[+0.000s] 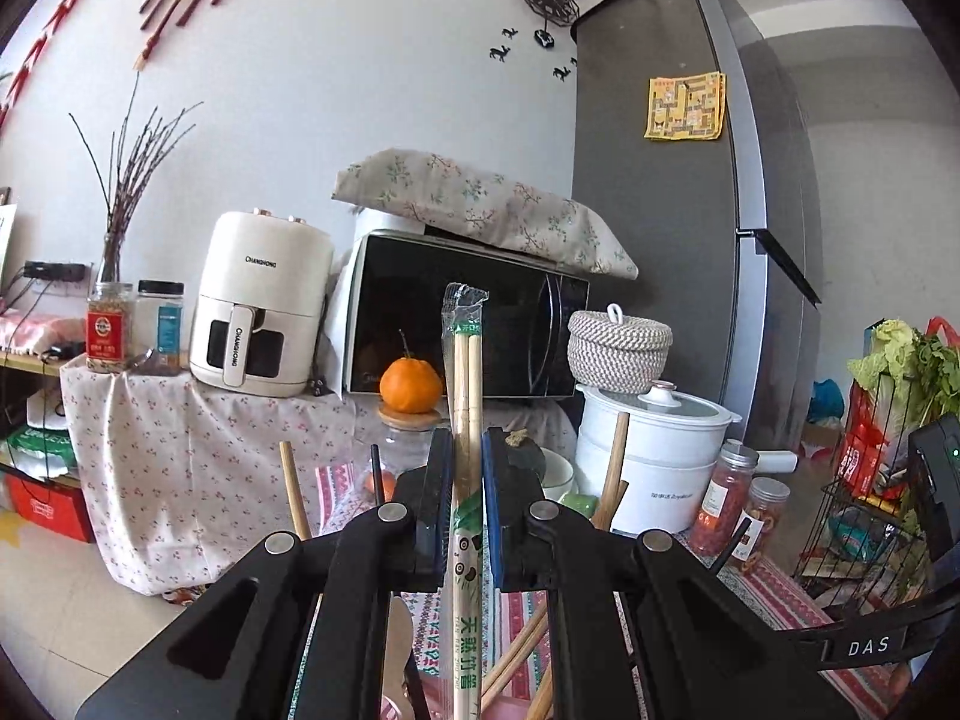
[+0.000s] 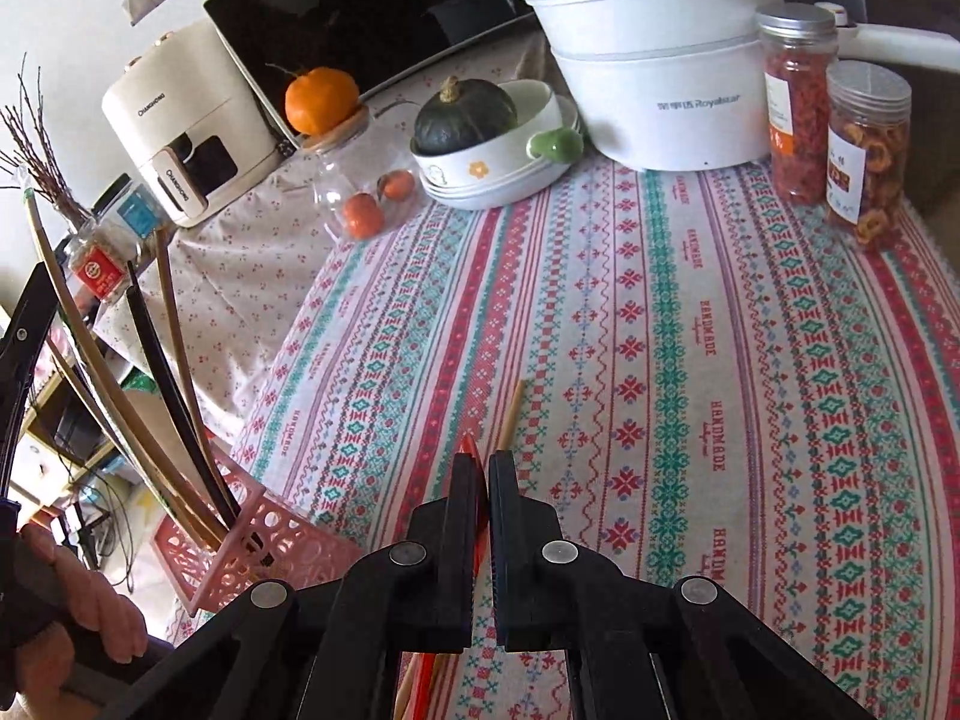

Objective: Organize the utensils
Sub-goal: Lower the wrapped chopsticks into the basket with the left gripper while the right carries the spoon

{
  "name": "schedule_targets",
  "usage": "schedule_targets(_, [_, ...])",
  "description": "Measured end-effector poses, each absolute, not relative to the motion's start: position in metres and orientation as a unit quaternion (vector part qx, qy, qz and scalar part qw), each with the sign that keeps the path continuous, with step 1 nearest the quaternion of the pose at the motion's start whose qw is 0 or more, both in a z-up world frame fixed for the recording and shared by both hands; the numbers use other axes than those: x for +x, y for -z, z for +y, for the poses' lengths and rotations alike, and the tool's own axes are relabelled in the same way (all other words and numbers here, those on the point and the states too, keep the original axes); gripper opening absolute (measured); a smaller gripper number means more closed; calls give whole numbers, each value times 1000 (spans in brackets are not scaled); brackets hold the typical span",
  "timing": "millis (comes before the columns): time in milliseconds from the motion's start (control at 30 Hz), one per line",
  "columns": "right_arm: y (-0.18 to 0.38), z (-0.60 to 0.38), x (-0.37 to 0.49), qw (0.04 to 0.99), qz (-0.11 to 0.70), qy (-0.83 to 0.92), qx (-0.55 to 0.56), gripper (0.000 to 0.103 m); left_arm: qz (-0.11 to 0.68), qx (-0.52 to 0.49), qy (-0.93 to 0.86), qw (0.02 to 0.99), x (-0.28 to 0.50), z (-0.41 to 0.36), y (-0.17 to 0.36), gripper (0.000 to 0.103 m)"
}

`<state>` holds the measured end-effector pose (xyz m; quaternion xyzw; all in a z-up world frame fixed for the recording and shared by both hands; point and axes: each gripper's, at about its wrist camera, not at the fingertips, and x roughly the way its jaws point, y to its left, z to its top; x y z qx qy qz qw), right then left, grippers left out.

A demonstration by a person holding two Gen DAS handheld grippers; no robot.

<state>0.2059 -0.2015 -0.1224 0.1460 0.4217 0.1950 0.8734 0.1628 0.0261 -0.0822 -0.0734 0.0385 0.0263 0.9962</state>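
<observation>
Nearest the left wrist camera: the left gripper (image 1: 467, 468), jaws clamped on one wrapped pair of bamboo chopsticks (image 1: 467, 396), held upright with the torn end of the sleeve at 12 o'clock. Two sticks are visible inside the clear sleeve.

Nearest the right wrist camera: the right gripper (image 2: 480, 474), jaws closed on one thin red utensil (image 2: 474, 450) whose tip shows just above the fingertips. Its type cannot be told. One loose wooden chopstick (image 2: 513, 414) shows beyond the jaws at 12 o'clock, over the patterned tablecloth (image 2: 690, 360); whether it lies on the cloth or is also held cannot be told.

Containers, right wrist view:
- One pink lattice basket (image 2: 282, 534) at 8 o'clock, at the table edge. It holds several long wooden utensils and at least one black one, all leaning toward 11 o'clock. An exact count is not possible.
- One glass jar (image 2: 354, 192) at 11 o'clock, two small oranges inside, one larger orange (image 2: 321, 99) on its wooden lid.
- One white bowl (image 2: 504, 144) at 12 o'clock, one dark green squash (image 2: 465, 114) in it.
- One white lidded pot (image 2: 660, 78) at 1 o'clock.
- Two clear jars (image 2: 840, 132) of dried food at 2 o'clock.

A person's hand (image 2: 90, 612) shows at 8 o'clock.
</observation>
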Motion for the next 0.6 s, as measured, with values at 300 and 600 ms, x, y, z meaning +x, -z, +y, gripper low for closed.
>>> schedule_targets(300, [111,-189,195,882,405,-205,126,3,88,-86,-28,992,146,30,111,34])
schedule_targets(600, [74,-184,163,914,337,-191,122,3,162,-58,-19,985,125,35,72,72])
